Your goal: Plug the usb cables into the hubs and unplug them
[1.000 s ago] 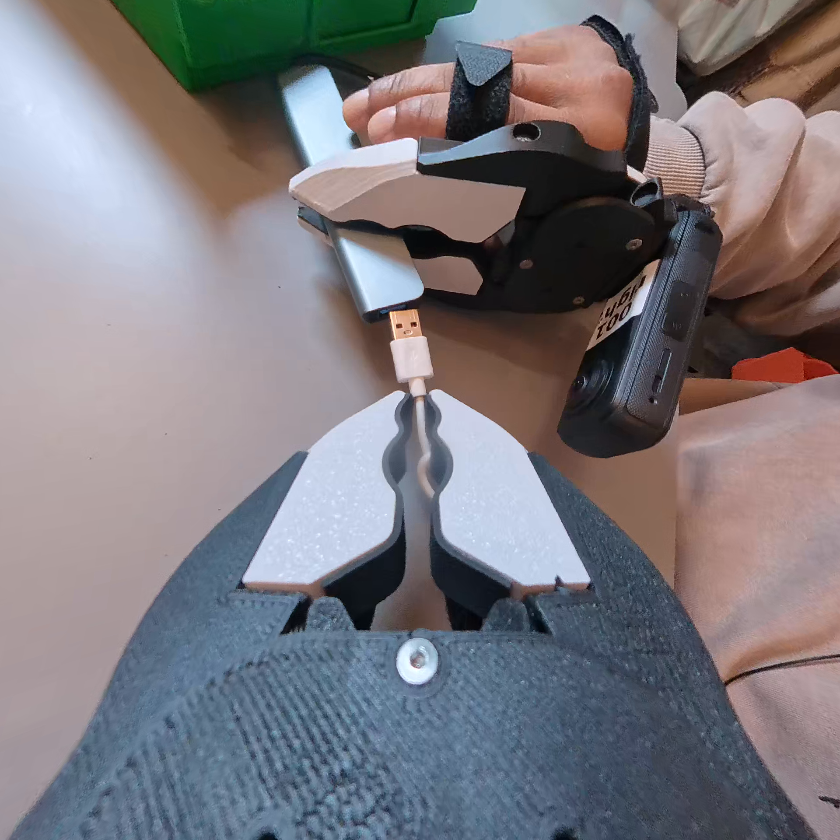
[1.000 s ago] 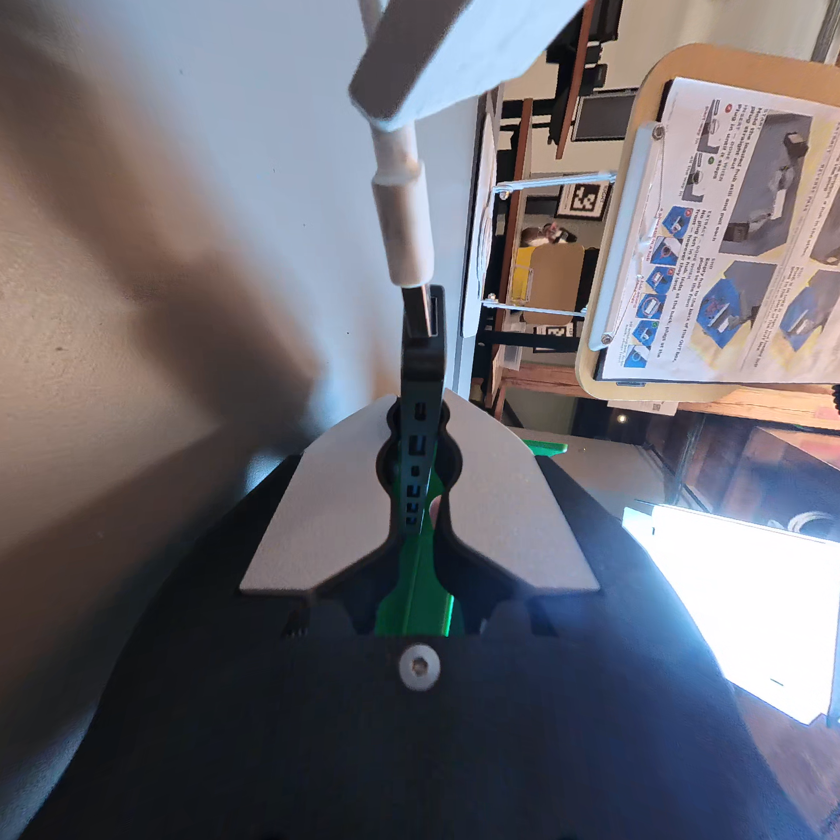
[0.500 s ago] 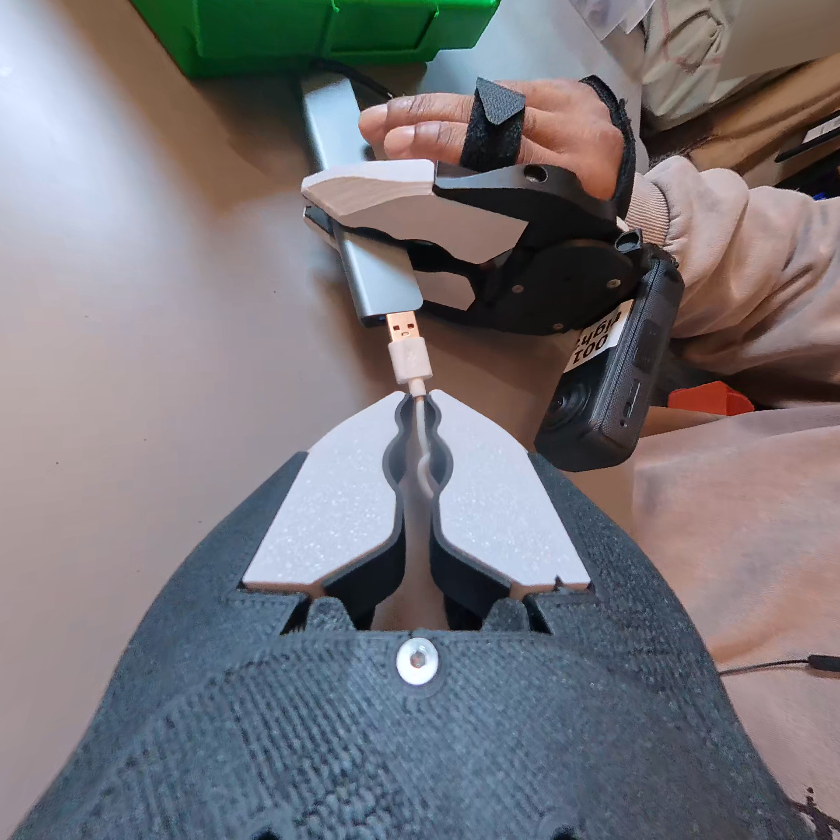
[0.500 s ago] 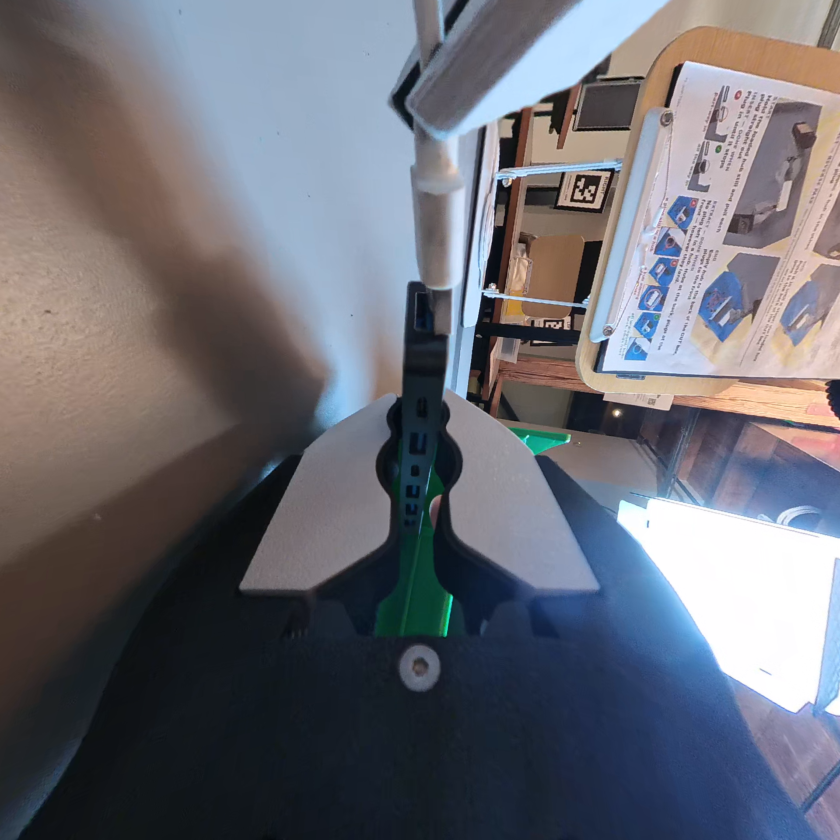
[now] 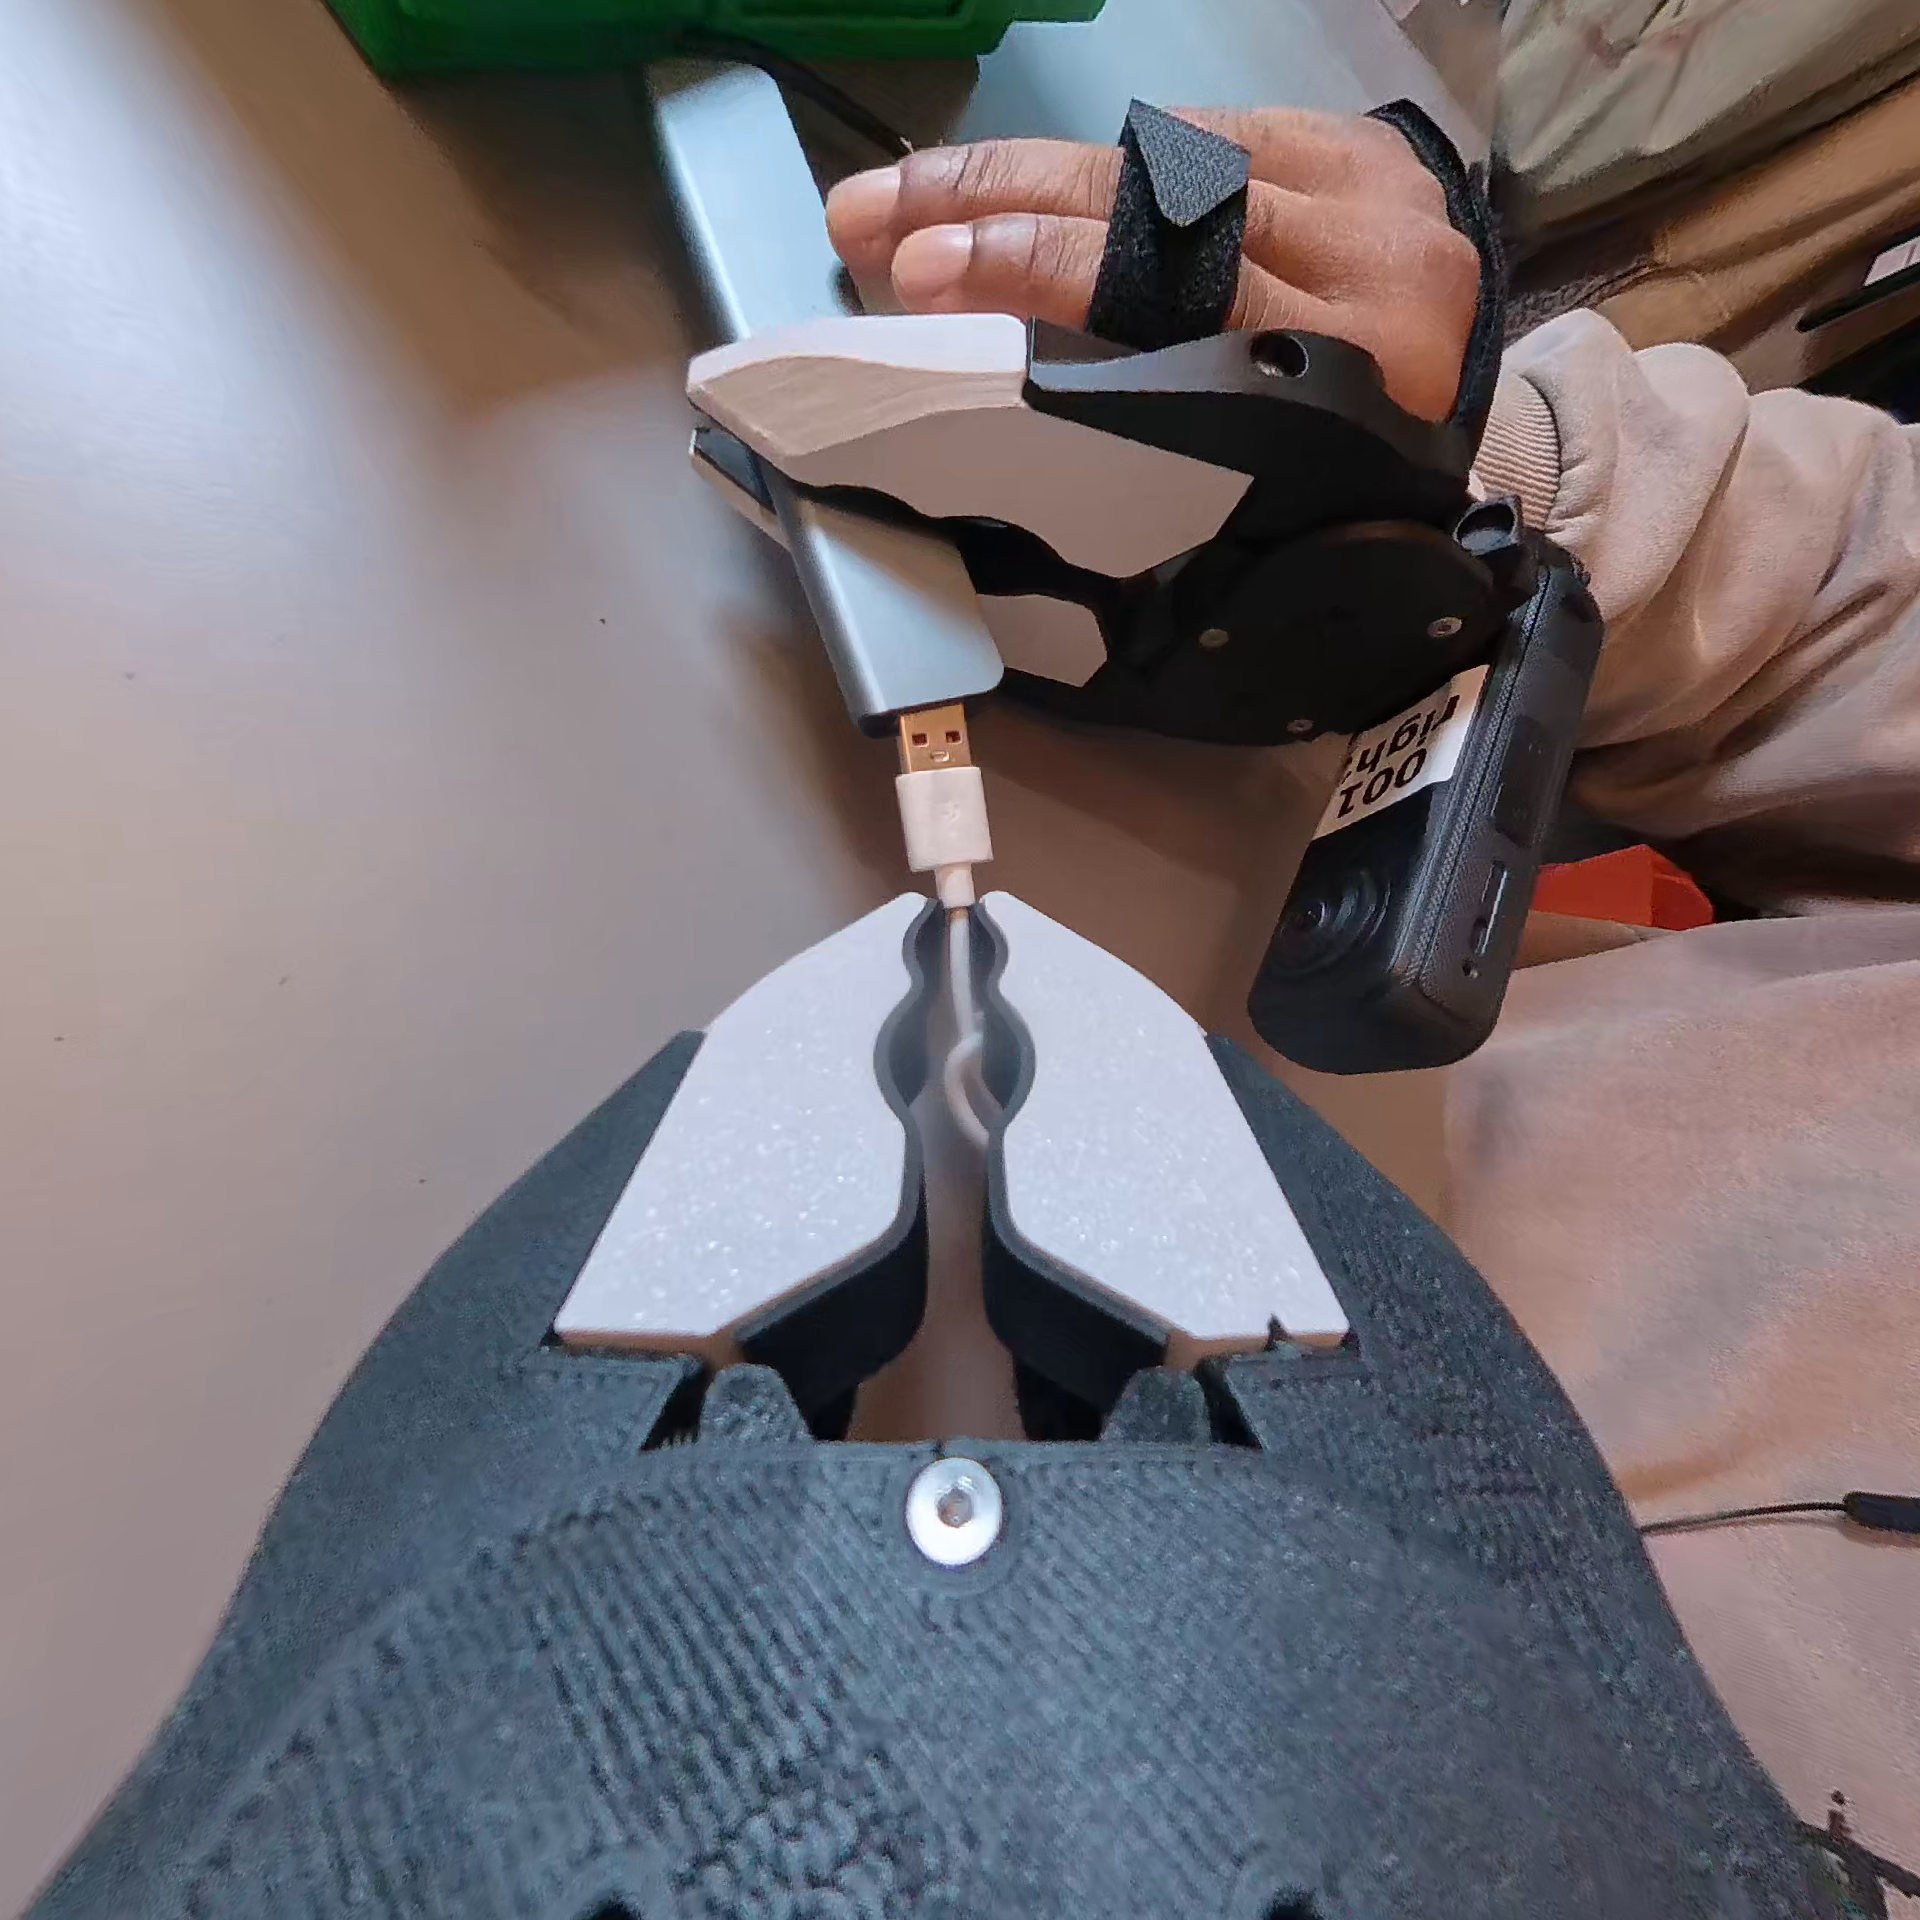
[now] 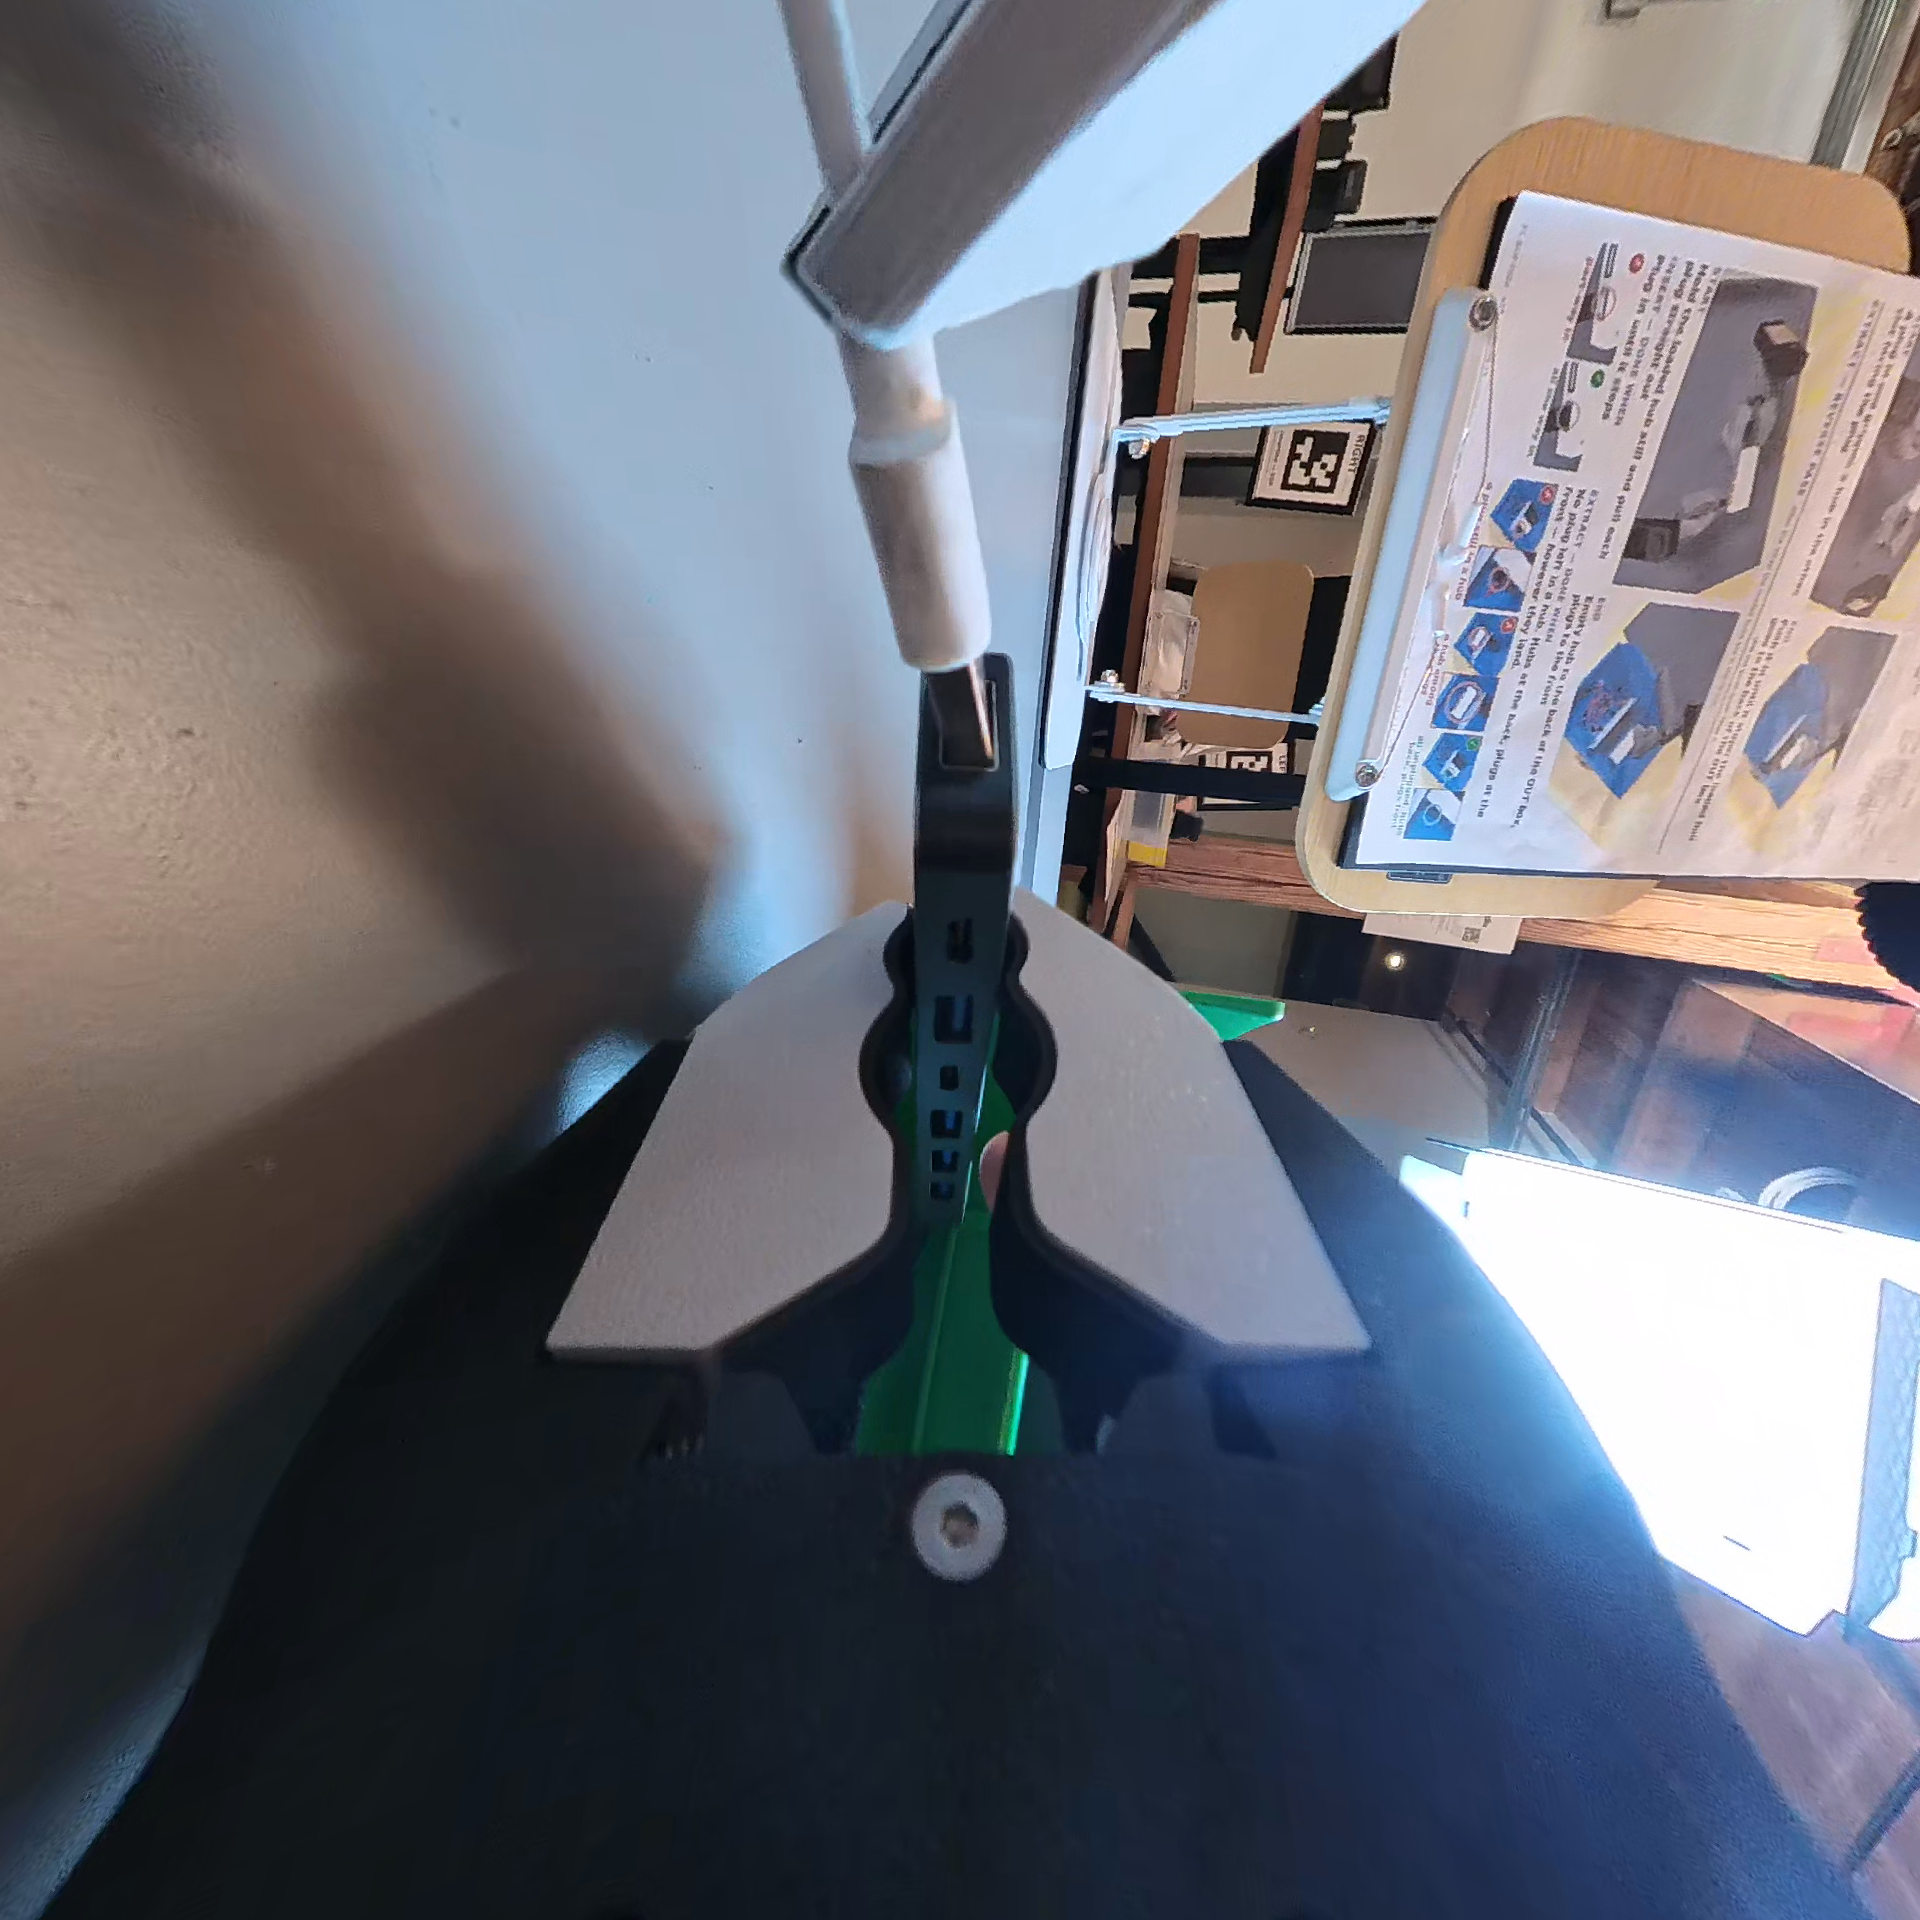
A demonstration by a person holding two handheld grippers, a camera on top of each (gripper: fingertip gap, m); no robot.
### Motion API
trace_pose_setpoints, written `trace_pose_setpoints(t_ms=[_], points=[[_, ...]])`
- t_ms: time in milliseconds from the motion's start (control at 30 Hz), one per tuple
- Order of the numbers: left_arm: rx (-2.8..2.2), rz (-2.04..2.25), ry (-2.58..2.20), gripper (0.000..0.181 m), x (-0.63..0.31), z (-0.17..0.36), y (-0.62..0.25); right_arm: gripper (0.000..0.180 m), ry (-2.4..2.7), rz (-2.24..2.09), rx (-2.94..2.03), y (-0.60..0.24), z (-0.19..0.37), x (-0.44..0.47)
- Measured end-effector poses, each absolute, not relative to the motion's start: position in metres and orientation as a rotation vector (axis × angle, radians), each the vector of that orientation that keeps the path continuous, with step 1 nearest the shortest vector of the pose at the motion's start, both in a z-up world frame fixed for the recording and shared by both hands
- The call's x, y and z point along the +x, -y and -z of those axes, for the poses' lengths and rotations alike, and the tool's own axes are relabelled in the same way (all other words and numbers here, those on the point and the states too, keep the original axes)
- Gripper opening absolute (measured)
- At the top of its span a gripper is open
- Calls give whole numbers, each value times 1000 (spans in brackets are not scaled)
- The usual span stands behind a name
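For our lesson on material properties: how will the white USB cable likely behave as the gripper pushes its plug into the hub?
Probably floppy: the cable bends between the left gripper fingers. The grip sits behind the plug, so it may wobble or tilt off line. The plug itself looks stiff, and its metal tip meets the hub slightly angled.

Green bin [image 5: 717, 26] at tan table's [image 5: 260, 623] far edge; illustrated sheet [image 6: 1683, 540] on wooden board [image 6: 1382, 862].
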State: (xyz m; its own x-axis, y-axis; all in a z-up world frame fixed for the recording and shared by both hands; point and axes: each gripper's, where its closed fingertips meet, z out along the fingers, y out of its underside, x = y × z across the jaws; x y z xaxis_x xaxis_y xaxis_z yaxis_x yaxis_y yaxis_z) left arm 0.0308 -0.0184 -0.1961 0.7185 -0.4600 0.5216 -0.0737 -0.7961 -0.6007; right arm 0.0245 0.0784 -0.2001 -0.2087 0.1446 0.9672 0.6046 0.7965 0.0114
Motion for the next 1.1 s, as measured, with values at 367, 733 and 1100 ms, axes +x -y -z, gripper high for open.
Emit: trace_pose_setpoints(t_ms=[367, 733, 1100], points=[[-2322, 1128, -389, 6, 56, 186, 20, 11, 1762, 496, -560, -76, 201, 27], [-2257, 1242, -62, 5, 56, 180, 11, 11, 1764, 516, -623, -83, 203, 30], [-2231, 1133, 84, 5, 50, 186, -4, 11, 1777, 613, -782, -95, 209, 37]])
